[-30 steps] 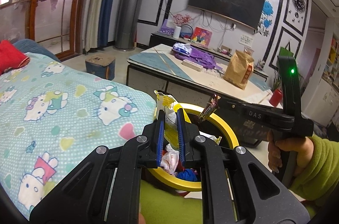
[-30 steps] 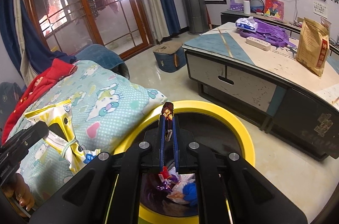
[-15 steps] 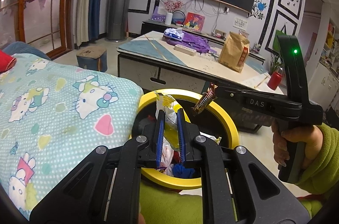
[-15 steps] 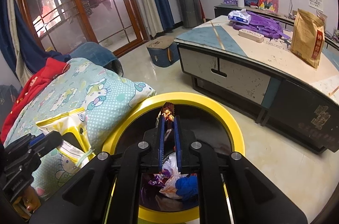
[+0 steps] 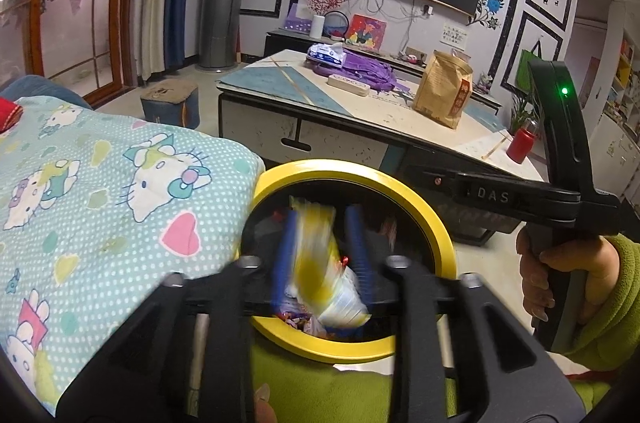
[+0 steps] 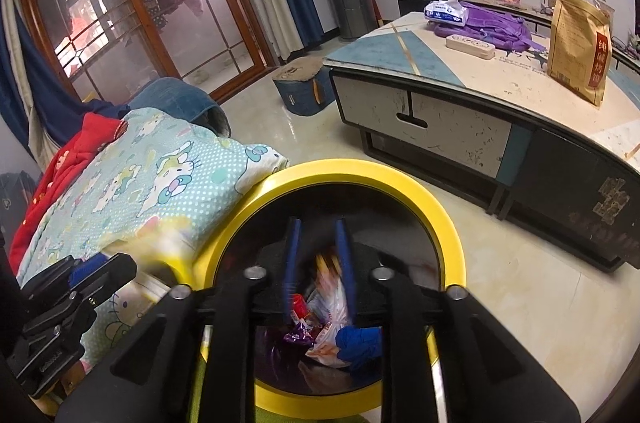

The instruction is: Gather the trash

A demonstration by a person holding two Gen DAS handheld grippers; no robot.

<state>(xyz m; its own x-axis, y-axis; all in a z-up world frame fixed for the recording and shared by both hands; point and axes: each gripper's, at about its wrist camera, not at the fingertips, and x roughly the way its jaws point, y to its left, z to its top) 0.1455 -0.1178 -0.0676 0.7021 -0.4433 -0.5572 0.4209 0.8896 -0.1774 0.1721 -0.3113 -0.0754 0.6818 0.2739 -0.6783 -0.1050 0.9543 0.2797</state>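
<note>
Both grippers hover over a round bin with a yellow rim (image 5: 436, 235) (image 6: 448, 223). My left gripper (image 5: 320, 219) is open; a yellow and white wrapper (image 5: 320, 263) is blurred between its fingers, dropping into the bin. My right gripper (image 6: 318, 227) is open; a small brown wrapper (image 6: 326, 269) is blurred between its fingers, falling toward the trash (image 6: 332, 339) at the bin's bottom. The right gripper's body (image 5: 520, 195) shows in the left wrist view.
A Hello Kitty quilt (image 5: 100, 191) (image 6: 160, 179) lies left of the bin. A low coffee table (image 5: 360, 115) (image 6: 480, 95) with a brown paper bag (image 5: 444, 91) stands behind it. A small blue stool (image 5: 172, 103) is on the floor.
Both grippers opened over the bin and let go of their wrappers, which are now falling in. Both moved slightly further over the bin.
</note>
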